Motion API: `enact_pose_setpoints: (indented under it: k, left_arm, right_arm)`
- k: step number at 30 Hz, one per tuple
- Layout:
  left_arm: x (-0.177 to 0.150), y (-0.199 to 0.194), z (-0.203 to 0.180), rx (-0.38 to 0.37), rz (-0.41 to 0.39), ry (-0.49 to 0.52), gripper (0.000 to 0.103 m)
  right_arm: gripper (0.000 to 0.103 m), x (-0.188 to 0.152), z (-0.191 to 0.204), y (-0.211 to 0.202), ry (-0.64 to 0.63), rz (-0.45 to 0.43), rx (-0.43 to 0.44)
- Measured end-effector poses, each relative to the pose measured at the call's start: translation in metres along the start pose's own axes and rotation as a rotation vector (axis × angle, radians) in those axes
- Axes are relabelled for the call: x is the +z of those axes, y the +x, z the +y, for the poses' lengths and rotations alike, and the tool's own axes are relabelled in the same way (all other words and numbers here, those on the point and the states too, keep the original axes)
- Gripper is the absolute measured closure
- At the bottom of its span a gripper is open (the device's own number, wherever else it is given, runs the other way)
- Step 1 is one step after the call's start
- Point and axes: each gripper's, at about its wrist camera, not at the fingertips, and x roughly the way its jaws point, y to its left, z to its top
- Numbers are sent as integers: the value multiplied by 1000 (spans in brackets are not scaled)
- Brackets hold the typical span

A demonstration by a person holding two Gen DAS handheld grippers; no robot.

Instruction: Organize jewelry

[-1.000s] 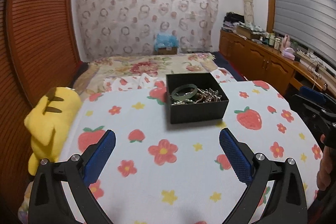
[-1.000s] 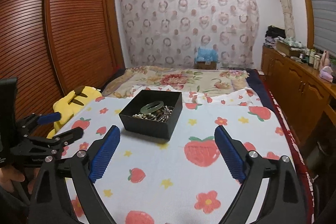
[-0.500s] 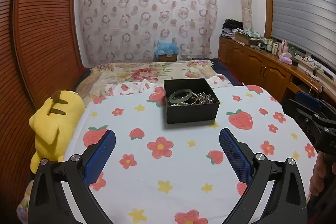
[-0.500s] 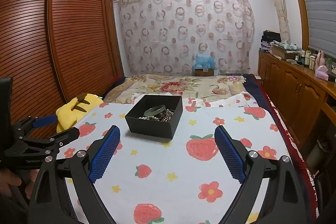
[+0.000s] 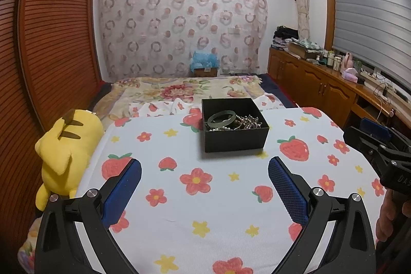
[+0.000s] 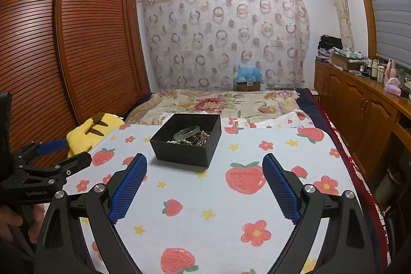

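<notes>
Currently, the jewelry point(image 5: 235, 122) lies together inside the black box point(image 5: 235, 143): a green bangle point(image 5: 222, 119) rests on tangled bead chains. The box stands on the strawberry-print bench point(image 5: 205, 197); no piece shows outside it. This fits either jewelry gathered in or awaiting sorting. The left hand-held gripper point(image 5: 204, 193) and the right hand-held gripper point(image 6: 204, 188) are spread, holding nothing, short of the box.
</notes>
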Motion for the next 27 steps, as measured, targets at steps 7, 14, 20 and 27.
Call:
enact_pose_setpoints:
  k: [7,14,20,27]
  left_arm:
    - [2,-3,-3,-3,-11,-8,7]
    - [3,-3,-2,-3,-10,-8,7]
    - [3,-3,-1,-3,-12,-8,7]
    - [4,-3,-1,-2,-15,-8,7]
  right_arm:
    - [10,-4,-3,0,2,2,4]
    - [10,-4,-5,0,2,1,3]
    - [10,-4,-5,0,3,2,3]
    - [10,-3,-5,0,3,1,4]
